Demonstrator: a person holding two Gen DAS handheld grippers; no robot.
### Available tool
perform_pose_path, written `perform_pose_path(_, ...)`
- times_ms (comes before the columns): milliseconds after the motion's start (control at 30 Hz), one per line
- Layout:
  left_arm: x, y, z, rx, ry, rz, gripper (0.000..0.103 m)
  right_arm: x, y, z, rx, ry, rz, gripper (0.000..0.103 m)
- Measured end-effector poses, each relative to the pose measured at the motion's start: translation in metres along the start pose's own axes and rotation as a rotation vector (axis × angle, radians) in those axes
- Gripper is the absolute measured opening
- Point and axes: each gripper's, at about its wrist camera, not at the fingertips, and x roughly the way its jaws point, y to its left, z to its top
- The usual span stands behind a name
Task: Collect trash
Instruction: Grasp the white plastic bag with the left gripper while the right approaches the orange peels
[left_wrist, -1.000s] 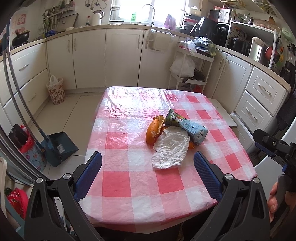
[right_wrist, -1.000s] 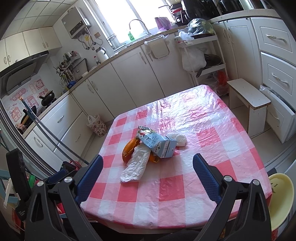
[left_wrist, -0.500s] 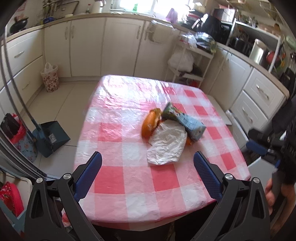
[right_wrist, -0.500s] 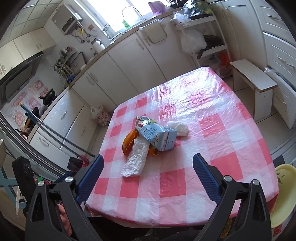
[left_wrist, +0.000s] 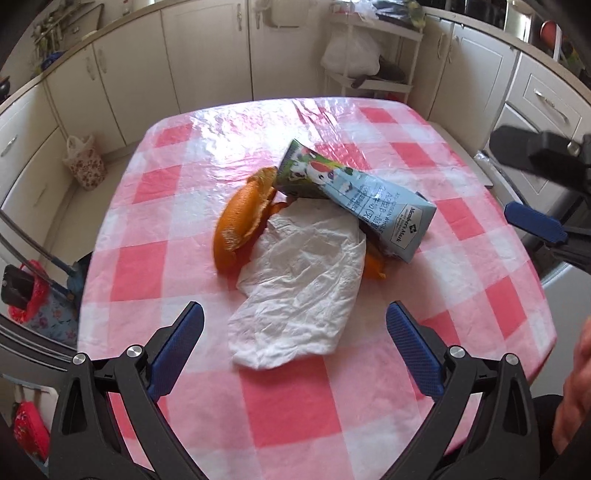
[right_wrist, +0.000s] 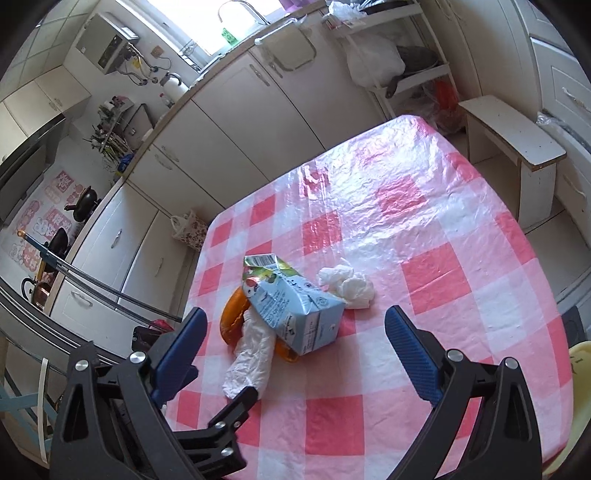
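A pile of trash lies mid-table on the pink checked cloth (left_wrist: 184, 277): a blue milk carton (left_wrist: 362, 199) on its side, orange peel (left_wrist: 240, 221), and a crumpled white wrapper (left_wrist: 299, 288). My left gripper (left_wrist: 295, 347) is open just short of the wrapper's near end. In the right wrist view the carton (right_wrist: 295, 314), the peel (right_wrist: 232, 317), the wrapper (right_wrist: 251, 362) and a crumpled white tissue (right_wrist: 349, 286) beside the carton show. My right gripper (right_wrist: 293, 349) is open, above the table in front of the carton. The left gripper's frame (right_wrist: 207, 435) shows at lower left.
White kitchen cabinets (left_wrist: 207, 55) ring the table. A wire rack with bags (left_wrist: 369, 59) stands behind it. A small white bench (right_wrist: 513, 136) stands at the right. A floral bag (left_wrist: 83, 162) and a dustpan (left_wrist: 74, 280) are on the floor at left. A yellow bowl (right_wrist: 576, 398) is at lower right.
Both grippers have moved forward and down toward the trash pile, which looks larger now. Both stay open. The trash has not moved.
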Motion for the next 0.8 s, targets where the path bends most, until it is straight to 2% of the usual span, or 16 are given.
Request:
perform_pose_path(67, 0.008, -0.007, 0.003, 0.041, 0.002, 0.013, 0.092, 0.004, 0.001, 0.002, -0.022, 0.011, -0.004, 0.093)
perform_pose_path(100, 0.01, -0.01, 0.005, 0.057, -0.002, 0.011, 0.084, 0.007, 0.002, 0.003, -0.035, 0.019, -0.007, 0.093)
perform_pose_path(133, 0.011, -0.009, 0.006, 0.057, -0.007, -0.025, 0.068, 0.009, 0.004, 0.004, -0.056, 0.027, -0.014, 0.094)
perform_pose_path(167, 0.012, -0.006, 0.007, 0.042, -0.009, -0.083, 0.056, 0.011, 0.006, 0.004, -0.073, 0.03, -0.021, 0.094)
perform_pose_path(200, 0.012, -0.001, 0.009, 0.02, -0.005, -0.13, 0.028, 0.013, 0.009, 0.004, -0.093, 0.035, -0.027, 0.093)
perform_pose_path(233, 0.013, 0.005, 0.01, -0.007, 0.008, -0.162, 0.013, 0.016, 0.01, 0.004, -0.11, 0.038, -0.033, 0.093)
perform_pose_path(333, -0.003, 0.023, 0.008, -0.061, -0.011, -0.205, 0.003, 0.025, 0.018, 0.005, -0.183, 0.053, -0.062, 0.093)
perform_pose_path(500, -0.037, 0.068, -0.003, -0.193, -0.071, -0.317, 0.002, 0.055, 0.044, 0.0, -0.377, 0.114, -0.143, 0.093)
perform_pose_path(600, -0.045, 0.095, -0.011, -0.269, -0.089, -0.352, 0.002, 0.078, 0.061, -0.01, -0.505, 0.154, -0.206, 0.093)
perform_pose_path(700, -0.047, 0.11, -0.017, -0.316, -0.093, -0.381, 0.002, 0.097, 0.072, -0.014, -0.592, 0.156, -0.253, 0.093)
perform_pose_path(800, -0.047, 0.116, -0.018, -0.325, -0.099, -0.392, 0.002, 0.11, 0.071, -0.01, -0.588, 0.173, -0.265, 0.079)
